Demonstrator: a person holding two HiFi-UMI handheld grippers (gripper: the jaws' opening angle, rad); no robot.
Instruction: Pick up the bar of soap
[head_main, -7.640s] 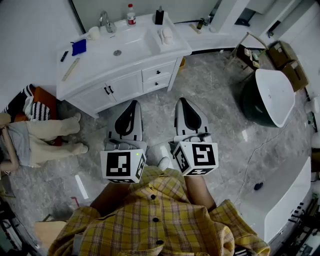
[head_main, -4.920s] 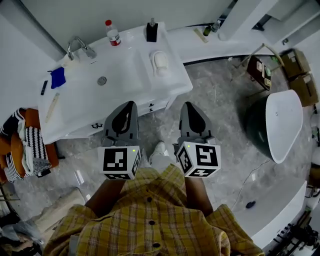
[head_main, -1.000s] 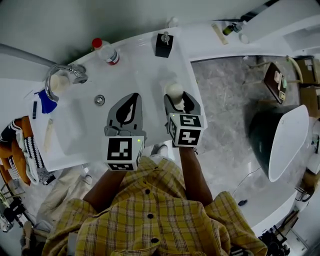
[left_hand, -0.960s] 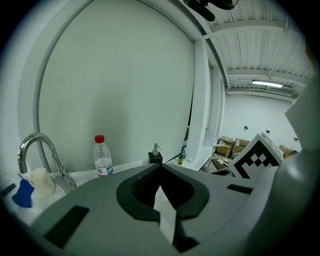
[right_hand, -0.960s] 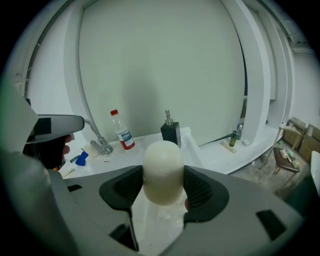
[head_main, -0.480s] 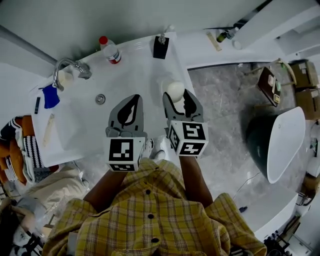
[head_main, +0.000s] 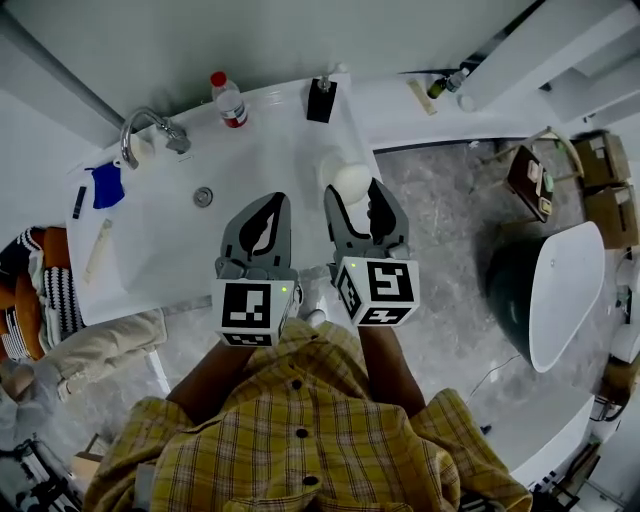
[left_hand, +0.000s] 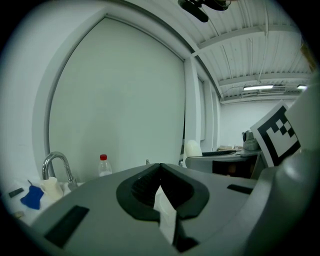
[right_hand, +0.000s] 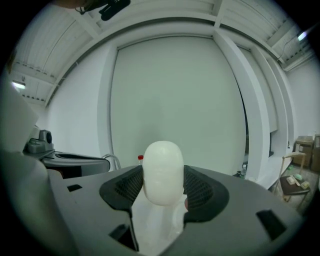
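- We are gripping the bar of soap (head_main: 352, 182) in the right tool (head_main: 354, 190), whose jaws are pressing on both sides of the white oval.
- The soap is hanging over the right part of the white tabletop (head_main: 290, 150), beside the sink (head_main: 165, 235).
- We are holding the left tool (head_main: 278, 202) over the sink's near side, jaws together and empty.
- A red-capped bottle (head_main: 228, 100) and a black dispenser (head_main: 322, 100) are standing at the back, right of the faucet (head_main: 150, 130).

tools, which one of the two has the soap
The right tool: its jaws grip the white bar of soap, while the left tool has its jaws shut together on nothing.
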